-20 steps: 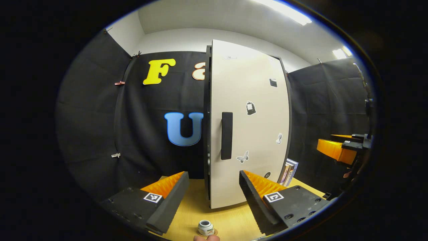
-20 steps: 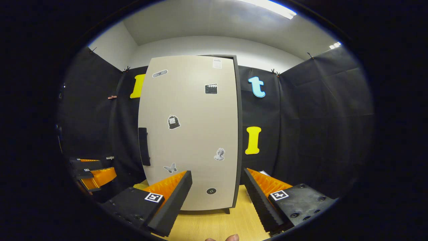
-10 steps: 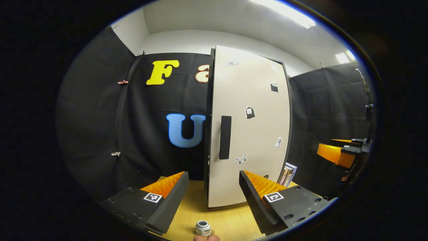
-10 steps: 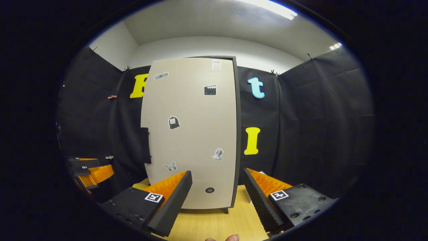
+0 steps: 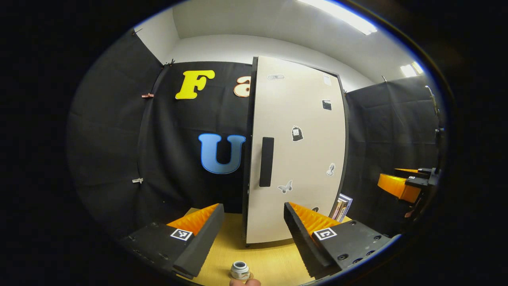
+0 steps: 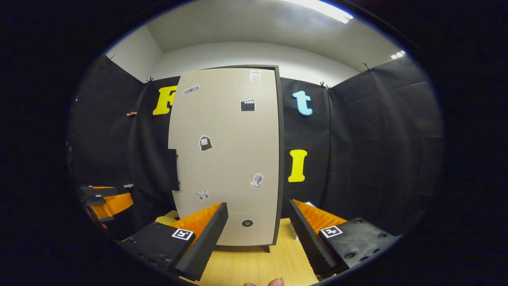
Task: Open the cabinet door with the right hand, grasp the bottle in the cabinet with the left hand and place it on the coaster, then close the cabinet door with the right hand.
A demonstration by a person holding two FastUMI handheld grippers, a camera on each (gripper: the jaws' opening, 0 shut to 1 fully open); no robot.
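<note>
Bottle: white, small, cap end up, standing on the counter (image 5: 274, 262) at the bottom edge of the left gripper view (image 5: 240, 270), on what looks like the coaster (image 5: 249, 275), a thin disc edge I can barely make out.
Left claw: spread wide and empty (image 5: 251, 234), the bottle below and between its fingers, closer to the camera than the tips.
Cabinet door: pale beige, sticker-dotted (image 5: 295, 159), its long axis upright, and it looks shut or nearly so against the dark frame; from here I can't settle which.
Handle: dark vertical bar (image 5: 266, 161) near the door's left edge, straight ahead of the left claw.
Right claw: open, nothing held (image 6: 258, 232), facing the door's lower half (image 6: 228, 159), the handle (image 6: 173, 170) off at its far left.
Key relation: my read is only the closing step is left, and the right claw is squarely before the panel.
Hidden: the cabinet's inside; the bottle's base; a fingertip (image 5: 246, 282) cut off below; books (image 5: 343, 205) partly behind the door.
</note>
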